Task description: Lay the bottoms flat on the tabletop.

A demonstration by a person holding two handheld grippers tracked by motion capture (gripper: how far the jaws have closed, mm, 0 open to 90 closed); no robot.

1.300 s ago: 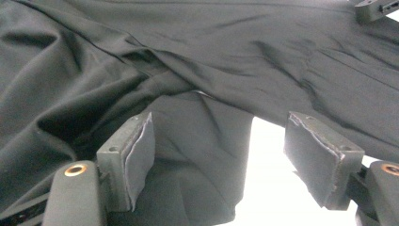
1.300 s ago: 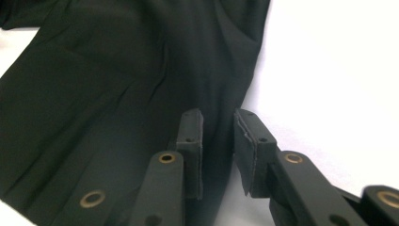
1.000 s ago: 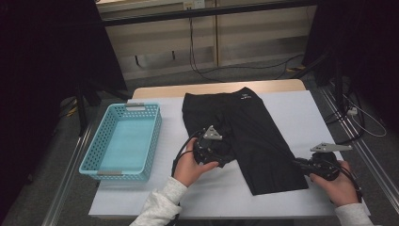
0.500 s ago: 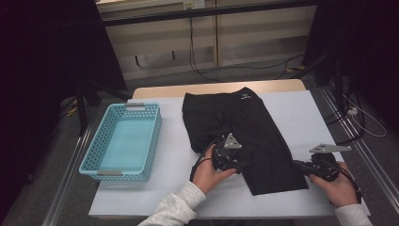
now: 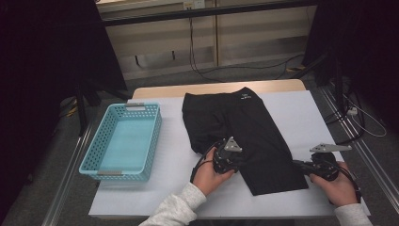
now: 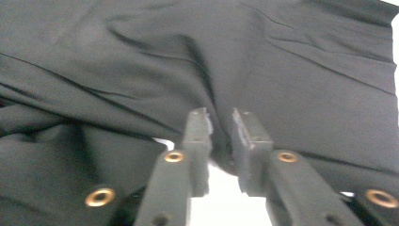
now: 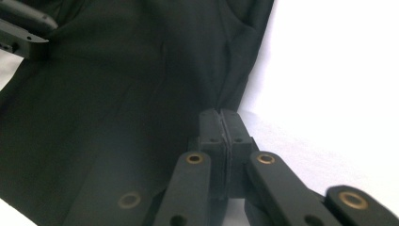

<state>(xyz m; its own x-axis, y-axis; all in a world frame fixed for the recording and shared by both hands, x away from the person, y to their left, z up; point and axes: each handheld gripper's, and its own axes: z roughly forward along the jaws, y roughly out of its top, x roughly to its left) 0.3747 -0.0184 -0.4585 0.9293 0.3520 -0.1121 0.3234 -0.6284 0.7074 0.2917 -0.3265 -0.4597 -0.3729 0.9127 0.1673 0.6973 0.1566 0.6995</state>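
A black garment (image 5: 244,127) like shorts lies flat on the white table (image 5: 301,113), waistband at the far end. My left gripper (image 5: 241,163) is at the left edge of the near leg. In the left gripper view its jaws have just been closing and now pinch a bunched fold of the black cloth (image 6: 235,61) between the left gripper's (image 6: 220,125) pads. My right gripper (image 5: 297,164) is at the right edge of the same leg near the hem. Its jaws (image 7: 222,113) are pressed together on the cloth's edge (image 7: 117,94).
A light blue plastic basket (image 5: 120,175) stands on the table's left part, with nothing in it. Bare white table lies to the right of the garment and along the front edge. Cables run across the floor beyond the table.
My left hand has moved right from beside the garment onto the leg's left edge, and its jaws have closed on a fold. The right hand has kept still.
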